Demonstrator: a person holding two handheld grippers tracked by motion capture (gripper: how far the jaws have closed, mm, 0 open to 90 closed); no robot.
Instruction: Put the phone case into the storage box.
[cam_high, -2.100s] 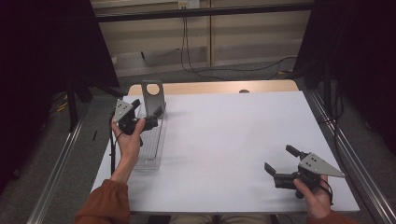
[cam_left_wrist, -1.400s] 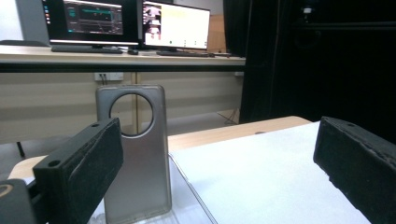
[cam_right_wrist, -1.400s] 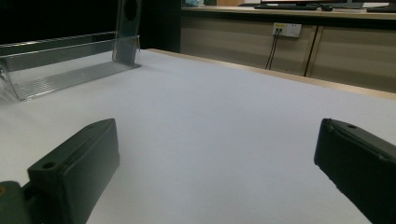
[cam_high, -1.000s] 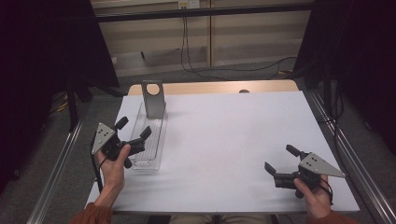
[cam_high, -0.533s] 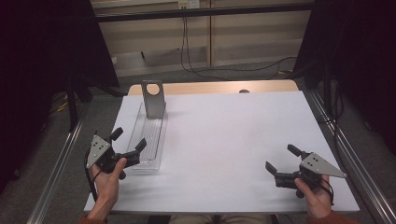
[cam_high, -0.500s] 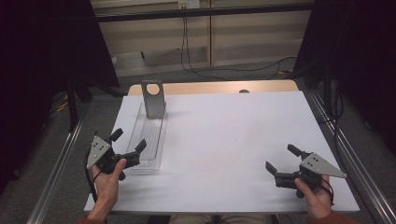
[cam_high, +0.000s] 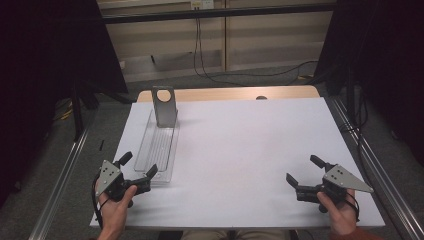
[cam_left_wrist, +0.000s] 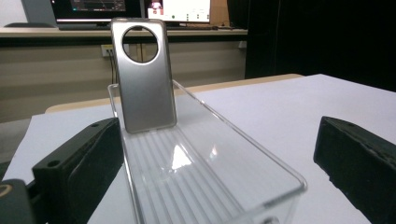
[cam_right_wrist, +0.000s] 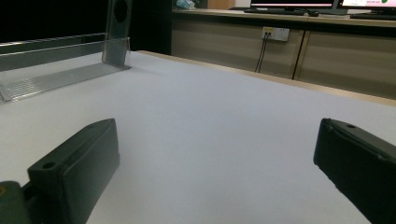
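Left hand-held gripper (cam_high: 141, 171), jaws apart, straddling near end of clear ribbed plastic tray (cam_high: 159, 145). Risk: nudging tray, toppling upright grey metal phone-shaped plate (cam_left_wrist: 143, 74) at 12 o'clock.

Clear glossy plastic tray (cam_left_wrist: 201, 172), matt metallic phone case (cam_left_wrist: 142, 77).

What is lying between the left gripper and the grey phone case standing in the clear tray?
In the left gripper view, the ribbed floor of the clear tray alone stretches from the open left gripper to the phone case; nothing lies on it.
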